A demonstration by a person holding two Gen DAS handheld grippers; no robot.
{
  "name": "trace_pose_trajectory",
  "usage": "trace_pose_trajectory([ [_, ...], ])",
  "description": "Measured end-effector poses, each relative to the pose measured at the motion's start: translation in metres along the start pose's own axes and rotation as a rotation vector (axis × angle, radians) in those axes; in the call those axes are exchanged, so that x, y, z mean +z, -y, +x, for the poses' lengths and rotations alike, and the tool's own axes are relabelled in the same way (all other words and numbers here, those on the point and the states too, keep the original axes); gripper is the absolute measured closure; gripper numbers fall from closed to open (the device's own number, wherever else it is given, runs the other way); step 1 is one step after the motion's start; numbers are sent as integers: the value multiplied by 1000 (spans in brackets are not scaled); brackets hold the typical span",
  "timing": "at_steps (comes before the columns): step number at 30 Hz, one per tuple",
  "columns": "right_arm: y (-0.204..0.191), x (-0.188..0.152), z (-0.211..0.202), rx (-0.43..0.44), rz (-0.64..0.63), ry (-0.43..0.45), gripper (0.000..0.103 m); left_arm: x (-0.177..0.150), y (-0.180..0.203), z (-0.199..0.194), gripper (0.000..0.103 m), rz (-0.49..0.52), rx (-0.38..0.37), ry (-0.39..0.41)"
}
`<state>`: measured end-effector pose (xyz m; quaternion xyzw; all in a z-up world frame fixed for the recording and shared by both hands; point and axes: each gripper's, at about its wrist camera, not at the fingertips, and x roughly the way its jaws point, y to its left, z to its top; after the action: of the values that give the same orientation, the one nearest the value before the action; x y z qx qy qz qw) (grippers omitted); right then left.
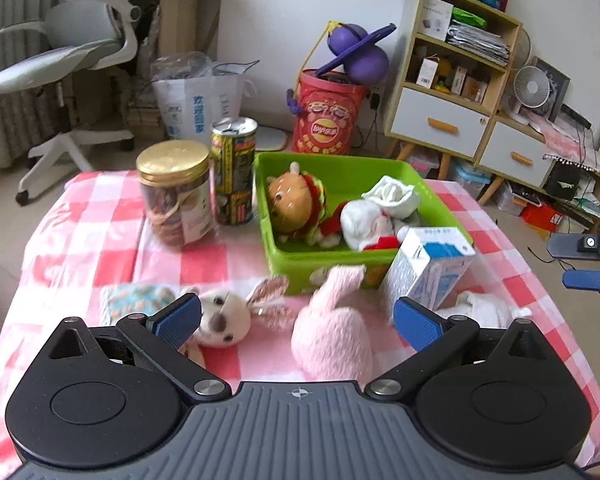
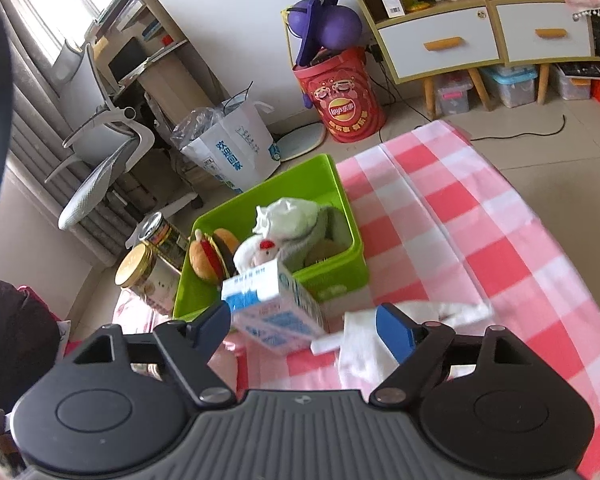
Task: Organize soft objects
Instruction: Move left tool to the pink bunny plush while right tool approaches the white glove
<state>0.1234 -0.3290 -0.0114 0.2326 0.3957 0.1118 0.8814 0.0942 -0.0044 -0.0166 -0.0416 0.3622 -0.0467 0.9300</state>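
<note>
A green bin on the pink checked cloth holds a burger plush, a white plush with red trim and a white cloth. My left gripper is open just above the cloth. A pink plush lies between its fingers, and a white bunny plush lies by its left finger. My right gripper is open and empty over a white soft toy. It shows at the right edge of the left wrist view.
A blue-and-white milk carton stands against the bin's front corner. A gold-lidded jar and a tall can stand left of the bin. A patterned cloth lies at the left.
</note>
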Motion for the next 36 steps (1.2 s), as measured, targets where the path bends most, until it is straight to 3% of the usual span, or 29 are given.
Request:
trace_pose_trajectory([
  [4,3,-16,-4,-33,-8,6,47,-16,-3,-4,5,7,3,8],
  [6,8,-24,-2,-68,1,1,45,-23,-3,2,5,34,24,-25],
  [11,15,-39,12,-209,8,-94,45,-30,-2,12,5,43,76,-101],
  [16,20,-40,17,-208,26,-107,45,-31,2,15,5,10,74,-107],
  [26,19,-46,48,-261,-18,-144,45,-33,20,29,5,34,59,-101],
  [36,25,-49,66,-253,-56,-137,44,-41,18,46,5,51,30,-36],
])
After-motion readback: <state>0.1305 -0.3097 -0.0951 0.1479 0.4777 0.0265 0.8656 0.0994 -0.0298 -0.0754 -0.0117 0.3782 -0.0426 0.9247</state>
